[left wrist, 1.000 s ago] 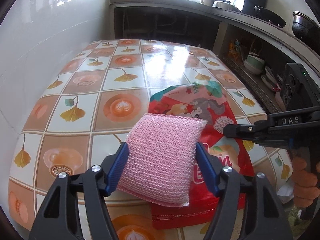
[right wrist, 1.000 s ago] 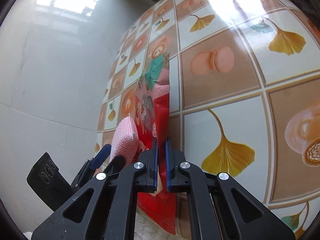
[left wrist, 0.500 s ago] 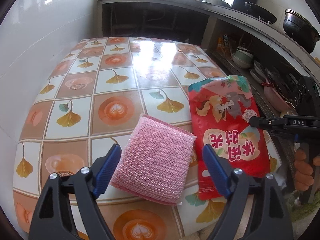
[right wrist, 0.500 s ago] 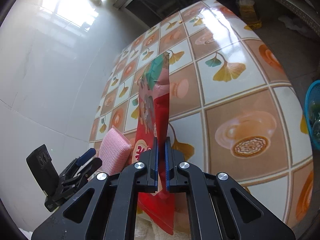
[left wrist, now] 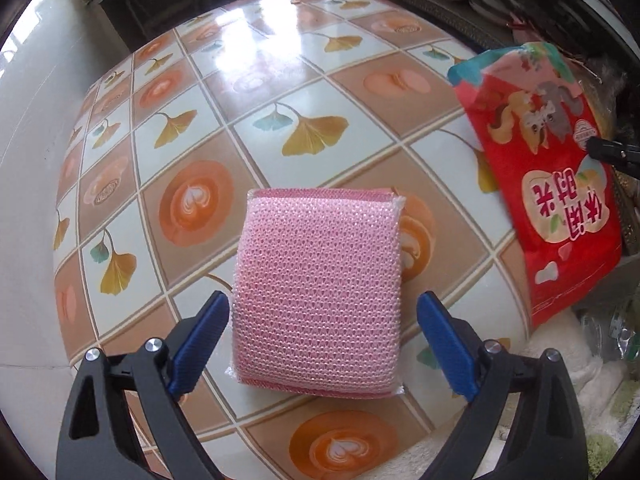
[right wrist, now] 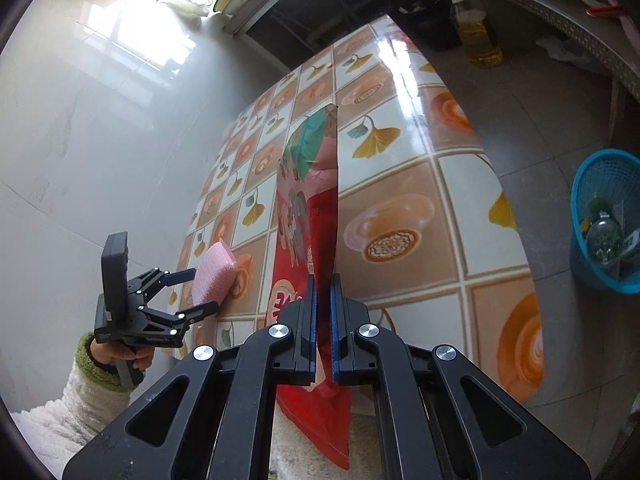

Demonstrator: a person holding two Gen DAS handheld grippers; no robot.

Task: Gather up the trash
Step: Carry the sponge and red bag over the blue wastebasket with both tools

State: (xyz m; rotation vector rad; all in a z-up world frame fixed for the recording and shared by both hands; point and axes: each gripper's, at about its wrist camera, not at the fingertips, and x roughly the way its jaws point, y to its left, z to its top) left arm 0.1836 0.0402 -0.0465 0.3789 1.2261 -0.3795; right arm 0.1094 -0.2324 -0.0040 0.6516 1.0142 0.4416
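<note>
My right tool pinches the red snack bag while my left tool is opening around the pink sponge lying near the worktop edge.

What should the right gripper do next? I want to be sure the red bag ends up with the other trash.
Probably carry the red bag sideways off the table toward the blue basket on the floor. The right gripper is shut on the bag, which hangs edge-on above the table, and the basket already holds trash. The left gripper is opening, its pads off the pink sponge.
</note>
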